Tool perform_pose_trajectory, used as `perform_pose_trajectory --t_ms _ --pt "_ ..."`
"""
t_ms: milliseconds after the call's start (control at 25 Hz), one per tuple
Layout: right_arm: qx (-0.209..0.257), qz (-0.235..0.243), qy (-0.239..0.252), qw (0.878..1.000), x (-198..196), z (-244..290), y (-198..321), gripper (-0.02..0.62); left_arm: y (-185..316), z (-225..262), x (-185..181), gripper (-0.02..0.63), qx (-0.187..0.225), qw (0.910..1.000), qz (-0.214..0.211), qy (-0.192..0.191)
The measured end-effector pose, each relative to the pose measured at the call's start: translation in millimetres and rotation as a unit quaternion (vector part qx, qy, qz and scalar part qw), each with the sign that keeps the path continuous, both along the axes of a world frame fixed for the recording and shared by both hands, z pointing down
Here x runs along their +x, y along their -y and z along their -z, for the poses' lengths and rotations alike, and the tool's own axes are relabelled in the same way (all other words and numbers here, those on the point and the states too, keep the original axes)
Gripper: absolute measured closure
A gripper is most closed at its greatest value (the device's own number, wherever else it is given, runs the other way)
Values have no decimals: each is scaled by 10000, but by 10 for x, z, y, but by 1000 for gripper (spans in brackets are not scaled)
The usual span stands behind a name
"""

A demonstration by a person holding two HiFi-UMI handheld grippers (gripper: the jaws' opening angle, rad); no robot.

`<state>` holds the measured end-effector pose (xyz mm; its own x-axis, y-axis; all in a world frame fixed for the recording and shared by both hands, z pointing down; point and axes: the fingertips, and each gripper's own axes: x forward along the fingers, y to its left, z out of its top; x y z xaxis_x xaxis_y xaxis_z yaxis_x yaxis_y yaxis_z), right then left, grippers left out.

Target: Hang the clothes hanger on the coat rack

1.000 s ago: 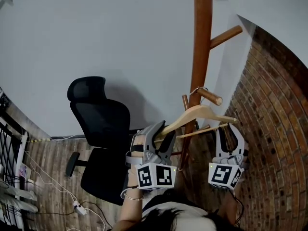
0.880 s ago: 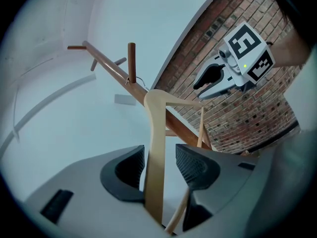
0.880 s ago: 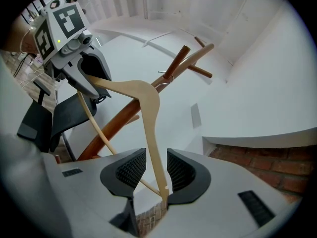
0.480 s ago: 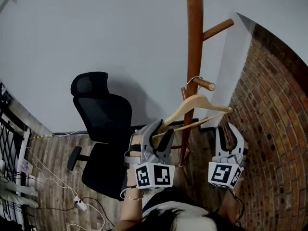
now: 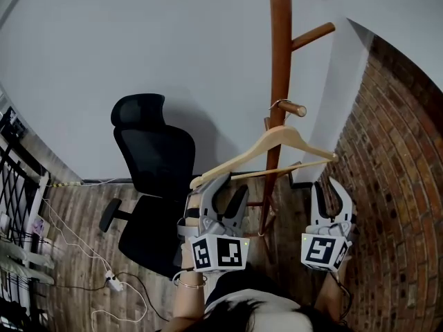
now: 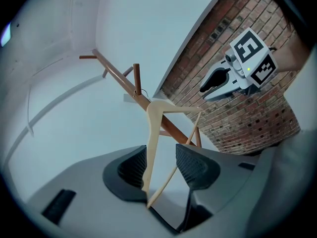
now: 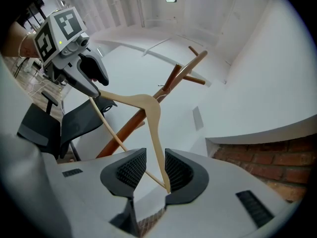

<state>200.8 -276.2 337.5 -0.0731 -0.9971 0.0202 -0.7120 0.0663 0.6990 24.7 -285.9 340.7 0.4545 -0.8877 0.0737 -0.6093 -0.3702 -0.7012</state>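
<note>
A light wooden hanger (image 5: 277, 141) hangs by its wire hook on a short peg (image 5: 291, 107) of the brown coat rack pole (image 5: 280, 47). My left gripper (image 5: 229, 186) stands open just under the hanger's left end. In the left gripper view the hanger (image 6: 152, 133) runs between the jaws and lies against the left pad (image 6: 132, 168), with a gap to the other. My right gripper (image 5: 329, 185) is open below the hanger's right end. In the right gripper view the hanger's tip (image 7: 157, 148) sits between the spread pads with room on both sides.
A black office chair (image 5: 149, 178) stands left of the rack on the wooden floor. A brick wall (image 5: 394, 185) closes the right side, a white wall lies behind. Cables (image 5: 104, 282) and a wire shelf (image 5: 14, 241) are at the lower left.
The hanger's left end has risen, so the hanger hangs more level on the peg. Both grippers now sit lower relative to it.
</note>
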Motion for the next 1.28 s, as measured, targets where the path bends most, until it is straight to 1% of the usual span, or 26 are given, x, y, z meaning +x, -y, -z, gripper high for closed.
perform_pose_trajectory --t_ms 160,360,440,640,880,1040,1280 --pt "-78 119 -44 9999 -45 -68 -36 463 -93 -41 -19 417 -59 9999 55 -130" --pt "23 136 -13 9999 -44 -38 -108 488 -167 -41 -29 463 -39 9997 81 -238" --pt "32 131 -10 9999 -39 -40 -125 491 -179 -44 -33 469 -44 9996 85 -261" --pt "69 88 51 9999 -35 -38 -194 511 -252 -52 -12 504 -56 9996 25 -280" --pt "37 126 170 9998 -157 -111 -351 532 -423 -74 -89 546 -71 9997 -47 -235" --pt "62 191 261 9995 -266 -108 -502 541 -557 -98 -171 557 -122 9997 -85 -214" --pt "77 114 308 9994 -333 -104 -790 546 -817 -148 -244 578 -145 9994 -125 -280"
